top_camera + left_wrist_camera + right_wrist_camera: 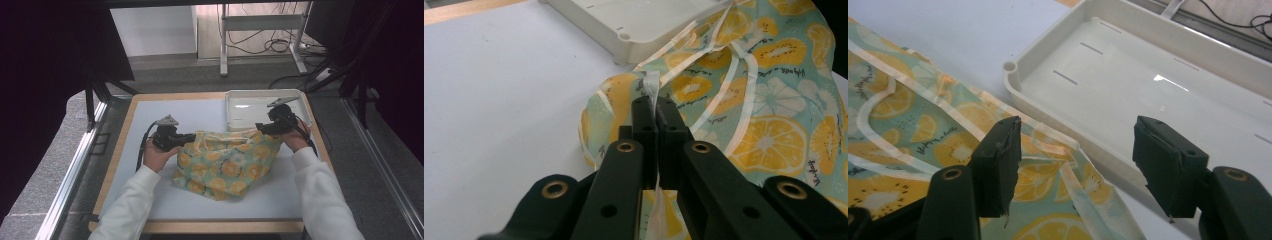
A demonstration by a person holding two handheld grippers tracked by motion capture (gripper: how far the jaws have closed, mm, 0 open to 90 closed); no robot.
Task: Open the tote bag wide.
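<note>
Fruit-print bag (225,165), white drawstring (651,90) pinched in left claw (655,107), right claw (1075,150) wide apart above bag's edge.

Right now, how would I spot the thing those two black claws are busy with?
Find the white mat on the wooden table; behind it sits a plain white tray. In front of the tray lies a crumpled cloth bag, the one colourful item: mint green with orange citrus slices.

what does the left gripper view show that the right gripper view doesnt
Left gripper view: the left tool shut on a white drawstring at the edge of the fruit-print bag, and the tray's outer corner from outside.

Right gripper view: the right tool open, nothing between its jaws, above the bag's corner, and the bare inside of the white tray.

Both: the bag, the tray and the white table mat.
</note>
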